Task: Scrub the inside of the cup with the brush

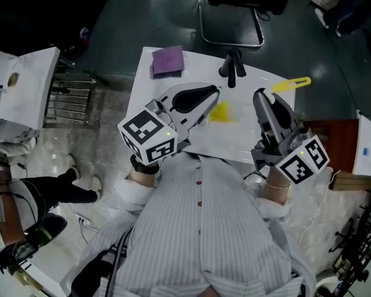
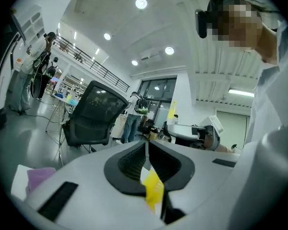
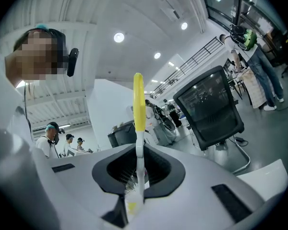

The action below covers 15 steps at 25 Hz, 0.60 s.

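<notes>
Holding both grippers above the white worktop (image 1: 247, 138), the person keeps them well apart. Left gripper (image 1: 211, 96): jaws all but together, pinching a thin yellow piece, blurred, apparently the cup (image 1: 219, 112), which hangs over the worktop's middle. Right gripper (image 1: 263, 99): jaws closed on the white neck of the brush (image 3: 138, 110), bristles toward its camera, yellow handle projecting past the tips. A purple cloth (image 1: 167, 60) lies at the far-left corner.

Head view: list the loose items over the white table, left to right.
purple cloth → yellow cup, gripped by the left gripper → brush, its yellow handle sticking out of the right gripper
</notes>
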{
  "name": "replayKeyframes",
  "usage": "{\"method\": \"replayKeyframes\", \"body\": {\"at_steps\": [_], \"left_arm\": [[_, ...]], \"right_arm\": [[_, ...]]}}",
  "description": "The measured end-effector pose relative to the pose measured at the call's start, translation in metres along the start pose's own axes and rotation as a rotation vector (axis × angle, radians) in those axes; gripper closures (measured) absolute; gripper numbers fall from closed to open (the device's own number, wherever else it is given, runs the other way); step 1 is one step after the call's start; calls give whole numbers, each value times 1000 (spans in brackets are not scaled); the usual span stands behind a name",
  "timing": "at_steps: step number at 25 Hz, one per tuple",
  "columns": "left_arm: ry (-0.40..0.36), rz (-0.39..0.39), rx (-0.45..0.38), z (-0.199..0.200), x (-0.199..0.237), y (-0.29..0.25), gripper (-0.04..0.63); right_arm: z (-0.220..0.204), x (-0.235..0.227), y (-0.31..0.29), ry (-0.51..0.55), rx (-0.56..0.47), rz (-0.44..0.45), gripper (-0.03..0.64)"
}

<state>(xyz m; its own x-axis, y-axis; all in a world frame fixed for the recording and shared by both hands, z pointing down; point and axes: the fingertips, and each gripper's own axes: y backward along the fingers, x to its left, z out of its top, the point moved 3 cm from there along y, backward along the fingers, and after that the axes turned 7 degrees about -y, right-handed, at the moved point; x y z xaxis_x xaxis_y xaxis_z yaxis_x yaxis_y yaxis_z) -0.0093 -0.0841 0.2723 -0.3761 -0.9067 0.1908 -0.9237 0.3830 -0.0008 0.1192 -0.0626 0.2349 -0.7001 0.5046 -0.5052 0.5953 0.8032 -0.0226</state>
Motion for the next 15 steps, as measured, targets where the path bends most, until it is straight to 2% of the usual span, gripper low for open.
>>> {"method": "replayKeyframes", "body": {"at_steps": [3,15], "left_arm": [[11,0,2,-2,-4,1,586],[40,-20,-12,2,-11,8,588]], "right_arm": [[-4,3,1,-1,7,8,557],[-12,17,-2,10,19,26,557]]}}
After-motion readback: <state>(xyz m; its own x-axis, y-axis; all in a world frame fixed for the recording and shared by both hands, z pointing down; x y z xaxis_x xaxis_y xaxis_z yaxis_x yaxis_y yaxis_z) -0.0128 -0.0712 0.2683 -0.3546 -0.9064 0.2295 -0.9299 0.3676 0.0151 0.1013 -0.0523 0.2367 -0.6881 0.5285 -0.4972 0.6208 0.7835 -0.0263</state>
